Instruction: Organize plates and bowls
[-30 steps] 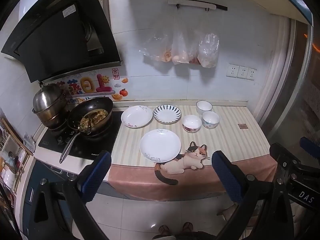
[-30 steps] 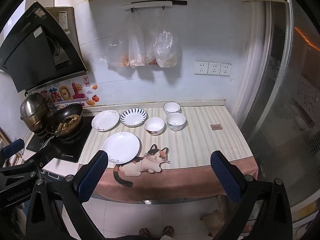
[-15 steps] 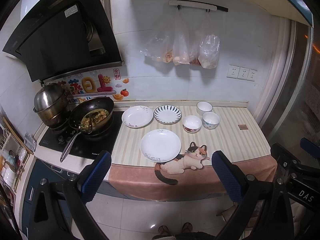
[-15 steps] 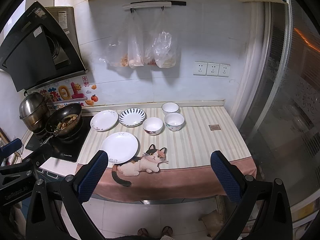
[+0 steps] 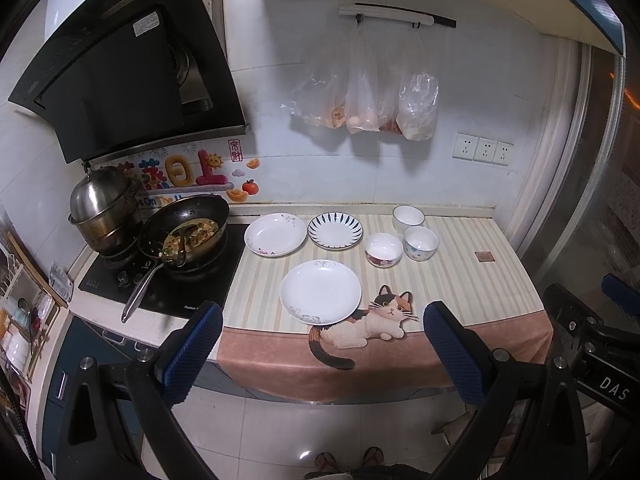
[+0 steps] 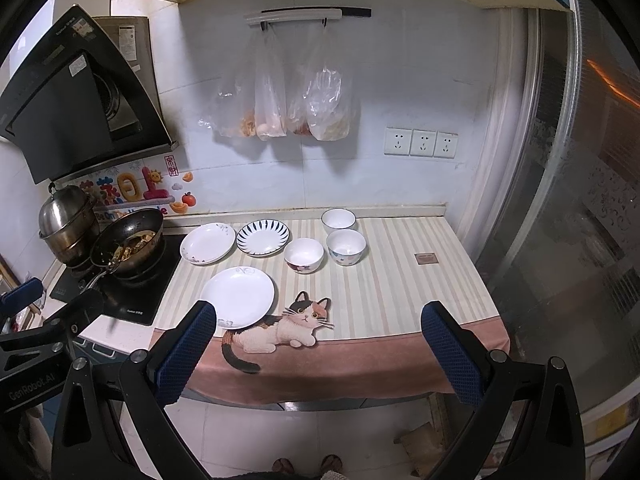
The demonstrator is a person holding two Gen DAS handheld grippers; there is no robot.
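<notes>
Left wrist view: the left gripper is spread wide and holds nothing, its blue padded fingers held in the air well short of the counter. The right gripper is likewise spread wide and empty, also back from the counter edge. At the bottom of both views the person's feet stand on the tiled floor.

Nearest on the striped cloth, a plain white plate lies flat beside a printed cat at the cloth's front edge. Behind it sit two more plates side by side: a flowered plate on the left, next to the stove, and a blue-striped plate just to its right. Right of these stand three bowls, close together: one with a dark floral band nearest, a spotted one beside it, and a white one farthest back by the wall.

On the stove a black pan holds food, with a steel pot behind it. Plastic bags hang from a wall rail above the dishes.
</notes>
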